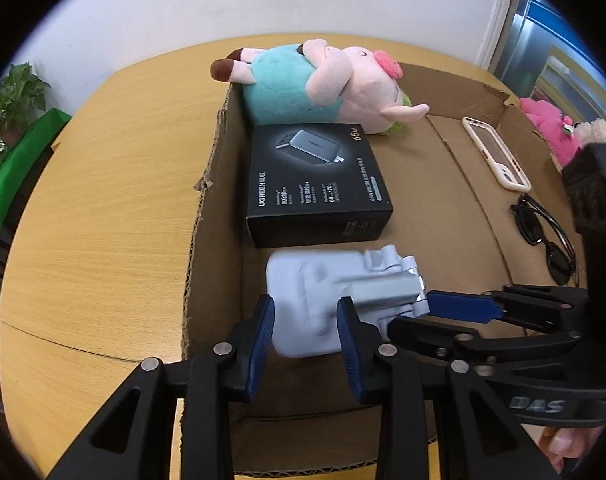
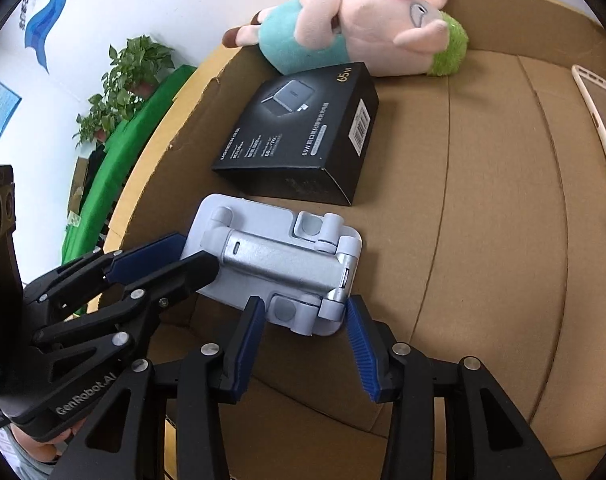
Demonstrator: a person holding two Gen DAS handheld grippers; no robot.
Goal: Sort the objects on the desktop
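Note:
A folded grey phone stand (image 1: 335, 296) lies in the cardboard box (image 1: 207, 208), just in front of a black UGREEN charger box (image 1: 315, 184). My left gripper (image 1: 305, 316) is shut on the stand's near end. My right gripper (image 2: 303, 320) has its fingers on either side of the stand's (image 2: 279, 264) other end, at its hinge, apparently gripping it. In the right wrist view the left gripper's fingers (image 2: 155, 260) reach the stand from the left. A plush pig (image 1: 323, 84) lies at the box's far side behind the charger box (image 2: 299, 132).
A pale phone case (image 1: 497, 154) and black sunglasses (image 1: 543, 240) lie on the box's right part. A pink plush (image 1: 551, 128) sits outside the box at right. The box stands on a wooden table (image 1: 103, 208). Potted plants (image 2: 123, 80) stand beyond the table.

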